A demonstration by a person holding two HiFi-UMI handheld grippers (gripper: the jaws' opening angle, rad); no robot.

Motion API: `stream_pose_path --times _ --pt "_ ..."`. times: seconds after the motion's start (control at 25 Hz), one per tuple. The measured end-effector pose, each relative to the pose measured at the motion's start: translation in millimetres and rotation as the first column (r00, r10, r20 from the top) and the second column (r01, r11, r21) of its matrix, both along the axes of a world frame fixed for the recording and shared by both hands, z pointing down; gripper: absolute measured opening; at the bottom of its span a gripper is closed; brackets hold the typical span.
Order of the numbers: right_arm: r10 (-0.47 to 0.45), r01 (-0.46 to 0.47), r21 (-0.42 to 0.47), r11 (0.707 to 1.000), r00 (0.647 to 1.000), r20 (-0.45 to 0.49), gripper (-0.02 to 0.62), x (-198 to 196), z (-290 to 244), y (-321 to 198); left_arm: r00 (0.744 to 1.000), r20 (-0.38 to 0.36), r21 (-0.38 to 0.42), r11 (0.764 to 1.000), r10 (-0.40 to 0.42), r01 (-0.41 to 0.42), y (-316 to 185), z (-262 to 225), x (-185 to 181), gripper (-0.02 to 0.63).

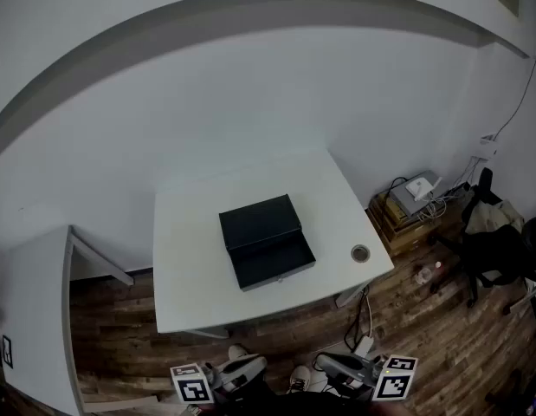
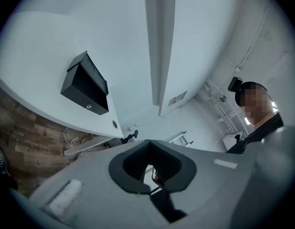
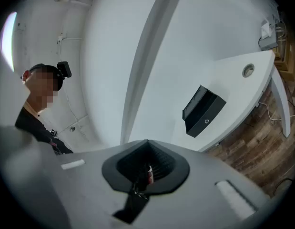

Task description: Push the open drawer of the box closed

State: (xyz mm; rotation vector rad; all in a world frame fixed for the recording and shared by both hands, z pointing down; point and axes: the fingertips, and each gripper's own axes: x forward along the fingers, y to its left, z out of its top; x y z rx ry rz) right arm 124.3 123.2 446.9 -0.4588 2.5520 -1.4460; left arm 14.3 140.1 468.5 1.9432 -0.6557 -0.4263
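The white worktop [image 1: 185, 267] stands with its far edge against the wall [image 1: 250, 85]. Its near and side edges are free over the wood floor [image 1: 120, 354]. The box [image 1: 259, 219] sits about mid-worktop, turned a little askew to the edges, with bare surface on every side. A small round hole [image 1: 360, 253] lies near the right edge, well apart from the box.

To the right, a dark chair [image 1: 497, 250] stands on the floor, clear of the worktop. A low white cabinet [image 1: 34, 302] stands off the left side.

The box is black and flat-topped. Its drawer [image 1: 276, 263] is pulled out toward the near-right, the inside dark, and the front stops well short of the near edge. The front carries a small round knob [image 2: 88, 107].

Both tools hang level over the floor on the near side, well apart from the box. The left tool [image 1: 240, 373] has its jaws together on nothing, and the right tool [image 1: 344, 369] is the same.
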Motion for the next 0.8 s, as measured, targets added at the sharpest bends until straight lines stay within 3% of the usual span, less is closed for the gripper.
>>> stream_pose_path --times 0.8 --pt "-0.002 0.002 0.017 1.000 1.000 -0.003 0.003 3.3 -0.8 0.0 1.000 0.000 0.008 1.000 -0.005 0.005 -0.5 -1.0 3.7 0.002"
